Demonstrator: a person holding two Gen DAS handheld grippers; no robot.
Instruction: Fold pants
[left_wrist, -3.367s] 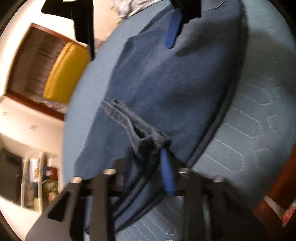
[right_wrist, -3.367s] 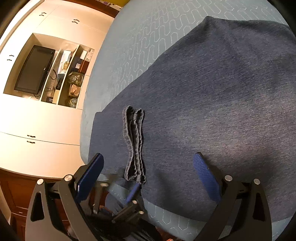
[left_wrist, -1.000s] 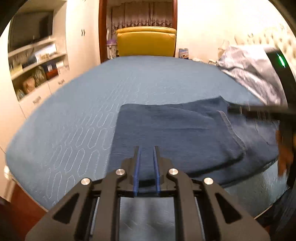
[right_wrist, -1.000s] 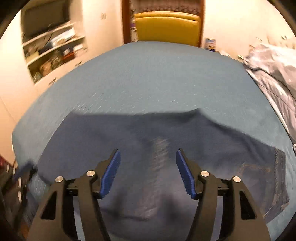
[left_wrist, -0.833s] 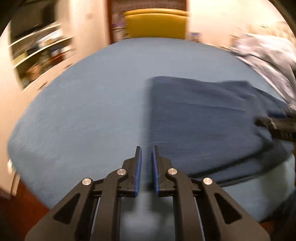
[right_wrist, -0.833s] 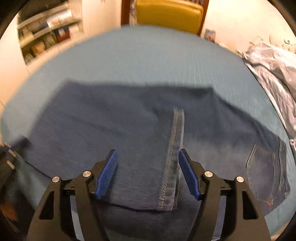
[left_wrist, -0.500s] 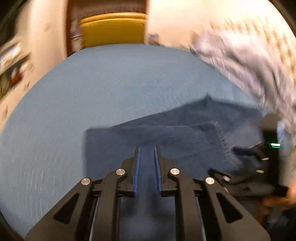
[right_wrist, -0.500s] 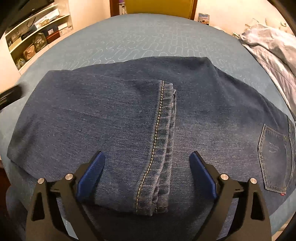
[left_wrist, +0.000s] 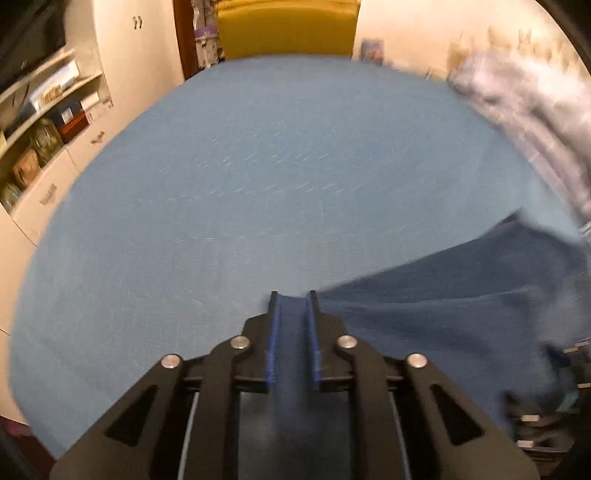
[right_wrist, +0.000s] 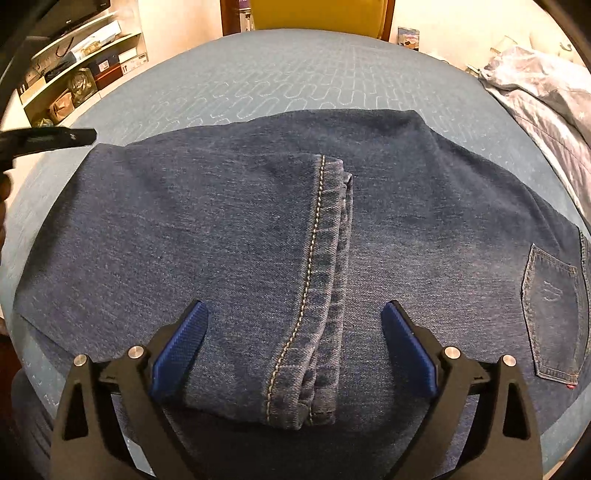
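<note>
Pants of dark denim show blurred in the left wrist view, spread over the near right part of the blue bed. The left gripper has its jaws narrow, with denim fabric between the blue pads. A yellow chair stands beyond the bed.

From the right wrist, the pants lie folded on the bed, the stitched hem running between the wide-spread jaws of the right gripper, which grips nothing. A back pocket faces up at right.
</note>
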